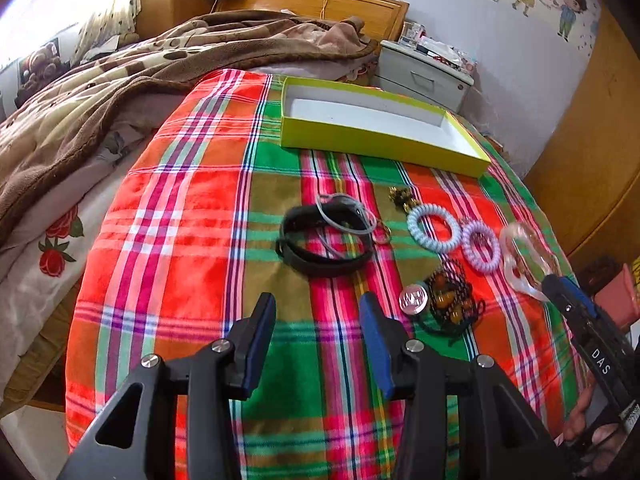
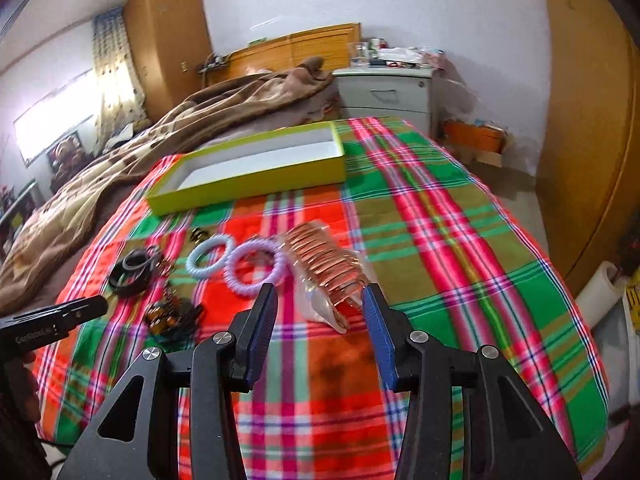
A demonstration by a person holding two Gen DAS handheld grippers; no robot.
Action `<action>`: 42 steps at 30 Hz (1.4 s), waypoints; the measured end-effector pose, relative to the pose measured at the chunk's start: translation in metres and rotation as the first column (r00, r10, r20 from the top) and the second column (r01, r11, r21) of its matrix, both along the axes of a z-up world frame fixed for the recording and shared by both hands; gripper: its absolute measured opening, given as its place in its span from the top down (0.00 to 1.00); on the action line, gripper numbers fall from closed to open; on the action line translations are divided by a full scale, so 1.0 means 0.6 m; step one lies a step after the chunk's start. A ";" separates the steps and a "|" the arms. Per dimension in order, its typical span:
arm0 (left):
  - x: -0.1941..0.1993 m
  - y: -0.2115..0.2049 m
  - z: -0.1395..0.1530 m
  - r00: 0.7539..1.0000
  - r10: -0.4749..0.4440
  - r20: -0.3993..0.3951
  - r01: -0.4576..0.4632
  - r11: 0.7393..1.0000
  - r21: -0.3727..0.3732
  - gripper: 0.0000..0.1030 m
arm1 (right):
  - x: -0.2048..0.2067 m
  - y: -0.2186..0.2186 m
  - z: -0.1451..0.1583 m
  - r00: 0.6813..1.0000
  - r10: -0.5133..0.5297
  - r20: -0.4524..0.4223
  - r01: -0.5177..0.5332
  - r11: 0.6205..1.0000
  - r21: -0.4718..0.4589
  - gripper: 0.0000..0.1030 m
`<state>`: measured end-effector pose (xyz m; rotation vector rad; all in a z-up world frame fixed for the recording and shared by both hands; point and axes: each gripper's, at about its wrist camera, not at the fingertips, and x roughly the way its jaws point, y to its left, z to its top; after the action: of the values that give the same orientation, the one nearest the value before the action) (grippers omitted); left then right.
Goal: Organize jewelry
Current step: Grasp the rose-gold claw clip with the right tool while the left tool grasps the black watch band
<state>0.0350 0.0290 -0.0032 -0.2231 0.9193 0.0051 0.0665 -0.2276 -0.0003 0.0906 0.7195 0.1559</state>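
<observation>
Both grippers spread, nothing pinched: left gripper (image 1: 318,312) above the plaid bed cover (image 1: 180,208), near the black strap (image 1: 320,258); right gripper (image 2: 320,300) by the bagged bangles (image 2: 326,258). Green box (image 1: 376,142) far side, empty.

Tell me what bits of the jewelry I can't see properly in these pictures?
- Bagged copper bangles: left wrist view, the right gripper covers one end.
- Amber beads: right wrist view, blurred.
- Small gold piece: both views, too small to identify.
- Green box: near wall hides some floor.
</observation>
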 end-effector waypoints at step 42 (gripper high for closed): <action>0.114 0.046 -0.019 0.992 -0.005 -0.126 0.008 1.000 0.028 0.56 | 0.085 -0.021 0.005 0.983 0.163 -0.083 -0.168 0.985 -0.047 0.60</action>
<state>0.1031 0.0564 -0.0145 -0.1944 1.0449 0.0265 0.1175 -0.2405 0.0027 -0.0153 0.8097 0.2931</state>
